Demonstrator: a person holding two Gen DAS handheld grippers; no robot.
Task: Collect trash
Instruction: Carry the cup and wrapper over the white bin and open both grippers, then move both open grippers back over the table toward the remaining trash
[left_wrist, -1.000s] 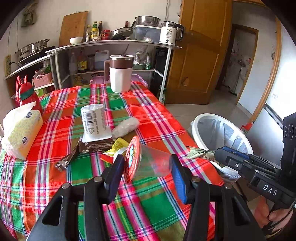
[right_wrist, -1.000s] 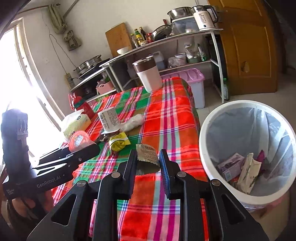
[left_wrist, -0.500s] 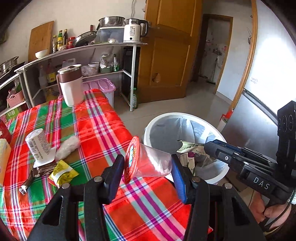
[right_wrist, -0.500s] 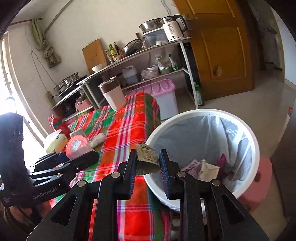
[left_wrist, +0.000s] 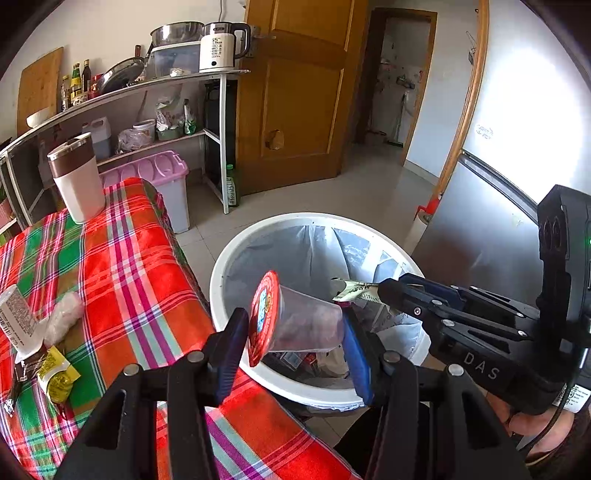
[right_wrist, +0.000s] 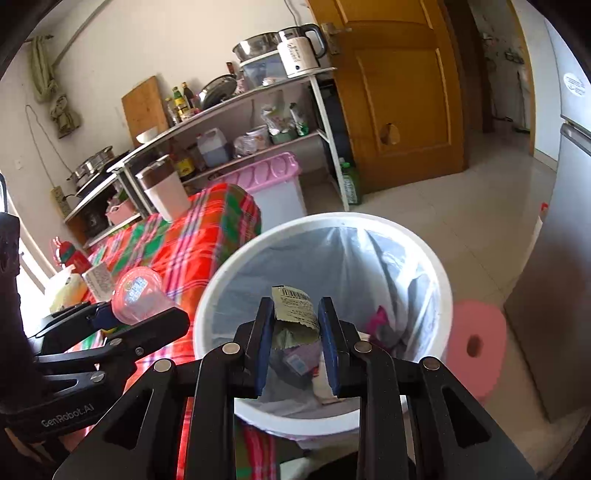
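My left gripper (left_wrist: 295, 332) is shut on a clear plastic cup (left_wrist: 303, 325) with a red foil lid, held sideways over the near rim of the white trash bin (left_wrist: 236, 258). My right gripper (right_wrist: 295, 325) is shut on a torn snack wrapper (right_wrist: 295, 306) with a barcode, held above the bin's opening (right_wrist: 439, 266). The bin is lined with a clear bag and holds several wrappers. In the left wrist view the right gripper (left_wrist: 384, 291) reaches in from the right with the wrapper (left_wrist: 354, 291). In the right wrist view the left gripper (right_wrist: 140, 314) holds the cup (right_wrist: 138, 291) at the left.
The table with a red and green plaid cloth (left_wrist: 122, 266) still carries a white paper cup (left_wrist: 14, 317), a crumpled plastic wrap (left_wrist: 64, 317), a yellow packet (left_wrist: 57, 376) and a white tumbler (left_wrist: 77, 181). A pink stool (right_wrist: 476, 343) stands beside the bin, a fridge (right_wrist: 554, 295) to the right.
Both grippers have swung right from over the table to over the trash bin, carrying the cup and the wrapper. Both grips are unchanged.
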